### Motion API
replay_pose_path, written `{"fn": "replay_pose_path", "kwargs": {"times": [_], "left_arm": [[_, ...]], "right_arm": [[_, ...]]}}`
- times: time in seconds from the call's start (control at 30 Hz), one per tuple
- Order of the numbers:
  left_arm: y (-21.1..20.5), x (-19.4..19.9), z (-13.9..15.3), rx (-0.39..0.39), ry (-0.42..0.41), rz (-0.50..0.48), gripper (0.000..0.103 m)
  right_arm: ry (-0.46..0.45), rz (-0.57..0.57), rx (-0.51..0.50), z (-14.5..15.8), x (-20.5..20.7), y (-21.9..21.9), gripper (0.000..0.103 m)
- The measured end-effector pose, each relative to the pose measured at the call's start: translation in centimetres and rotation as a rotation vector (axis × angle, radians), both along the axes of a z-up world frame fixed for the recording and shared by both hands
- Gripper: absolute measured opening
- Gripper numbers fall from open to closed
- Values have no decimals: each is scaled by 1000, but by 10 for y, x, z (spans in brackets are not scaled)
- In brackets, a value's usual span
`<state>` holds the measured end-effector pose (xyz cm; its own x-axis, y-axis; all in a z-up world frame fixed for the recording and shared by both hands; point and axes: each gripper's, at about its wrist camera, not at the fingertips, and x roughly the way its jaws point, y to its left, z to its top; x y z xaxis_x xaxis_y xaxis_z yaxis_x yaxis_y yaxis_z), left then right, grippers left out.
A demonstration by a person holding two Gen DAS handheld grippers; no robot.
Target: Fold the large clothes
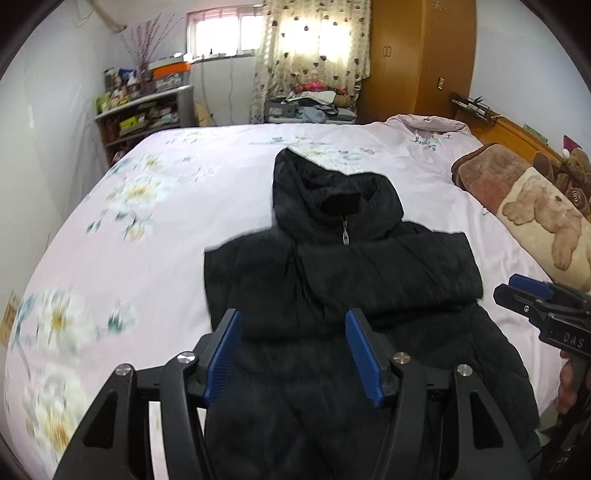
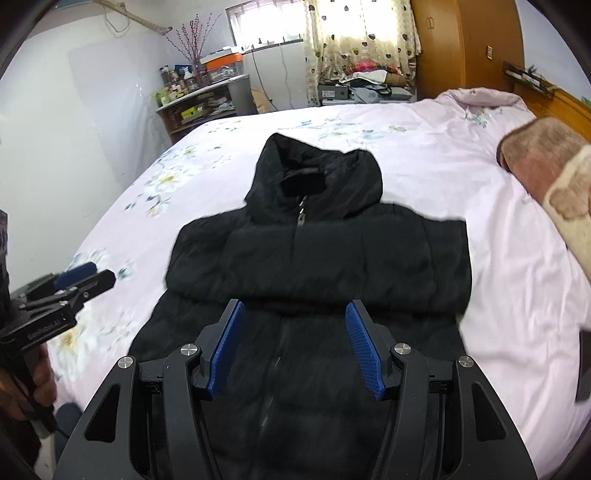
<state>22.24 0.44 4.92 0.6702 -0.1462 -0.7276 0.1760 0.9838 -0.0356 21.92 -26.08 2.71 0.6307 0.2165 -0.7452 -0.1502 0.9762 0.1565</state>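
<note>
Nearest, the left gripper (image 1: pixel 293 354) hovers over the lower body of a black hooded jacket (image 1: pixel 332 280), its blue pads spread apart with nothing pinched between them. The right gripper (image 2: pixel 293 349) hangs the same way over the jacket's middle, jaws parted and empty; each tool shows at the edge of the other's view, held by a person's hand (image 1: pixel 567 384). The jacket lies face up on a bed (image 1: pixel 166 221) covered in a pale pink sheet with flower prints, hem toward the cameras and hood pointing away. Both sleeves are folded across the chest, making a thick band, and the zip is closed up to the collar. To the right of the jacket, apart from it, rests a rolled brown and cream blanket (image 1: pixel 524 199) printed with a bear. Beyond the bed, an open shelf unit (image 1: pixel 144 114) against the left wall is packed with boxes, packets and jars too small to identify, with an orange-lidded clear bin (image 1: pixel 171 74) on top. Farther back, folded clothes are piled beneath a curtained window (image 1: pixel 314 33), beside a wooden wardrobe (image 1: pixel 417 55).
</note>
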Motion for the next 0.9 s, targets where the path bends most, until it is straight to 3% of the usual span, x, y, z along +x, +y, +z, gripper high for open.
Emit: {"fn": "replay_pose_path", "kwargs": {"times": [0.33,0.57,0.87,0.9], "left_arm": [[-11,157,-24,-35,35,-23,64],[-20,258,-65,-28,90,-1,68],[-36,336,-116,-65,152,34,68],[-41,342,-120,-57,161,30,61]], "right_arm": [[13,-16,-5,-16,149,-30,58],[92,-70,-9,-58,253,-58,58],[178,-131,5,-105,346,-74,58],[194,-137,9,-110,352,-74,56]]}}
